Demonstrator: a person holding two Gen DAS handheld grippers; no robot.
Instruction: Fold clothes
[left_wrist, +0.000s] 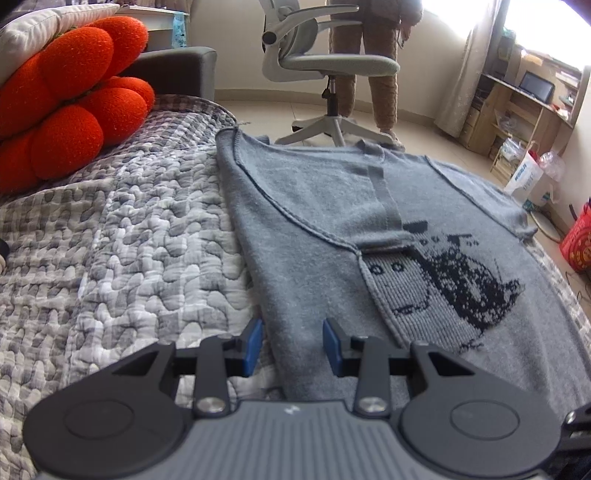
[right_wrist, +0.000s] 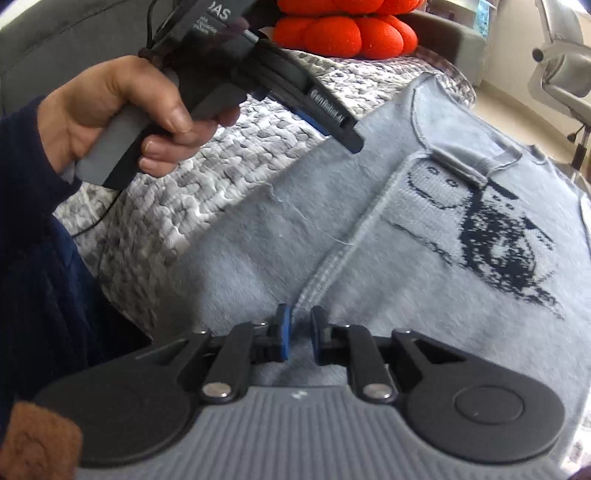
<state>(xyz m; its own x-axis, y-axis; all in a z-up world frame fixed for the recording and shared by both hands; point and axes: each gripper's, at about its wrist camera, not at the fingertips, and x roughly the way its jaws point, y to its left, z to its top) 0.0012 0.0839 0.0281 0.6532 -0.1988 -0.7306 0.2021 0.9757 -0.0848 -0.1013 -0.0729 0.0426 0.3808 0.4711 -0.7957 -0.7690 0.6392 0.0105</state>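
A grey knitted sweater (left_wrist: 332, 206) with a dark animal pattern lies flat on the quilted grey-and-white bedspread (left_wrist: 129, 240), one side and its sleeve folded inward. In the left wrist view my left gripper (left_wrist: 291, 343) stands open, its blue pads astride the sweater's folded left edge without pressing it. The right wrist view shows the same sweater (right_wrist: 424, 295) and my left gripper (right_wrist: 351, 142), held in a hand above that edge. My right gripper (right_wrist: 299, 332) hovers over the near part of the sweater. Its jaws stand a narrow gap apart, with the end of a ribbed fold seam just beyond the tips.
An orange lobed cushion (left_wrist: 70, 103) sits on the bed at the far left. Beyond the bed stand a white office chair (left_wrist: 325, 62) and a person's legs (left_wrist: 384, 96). Wooden shelves (left_wrist: 517, 110), a plastic bag and a red bag (left_wrist: 578, 240) are at the right.
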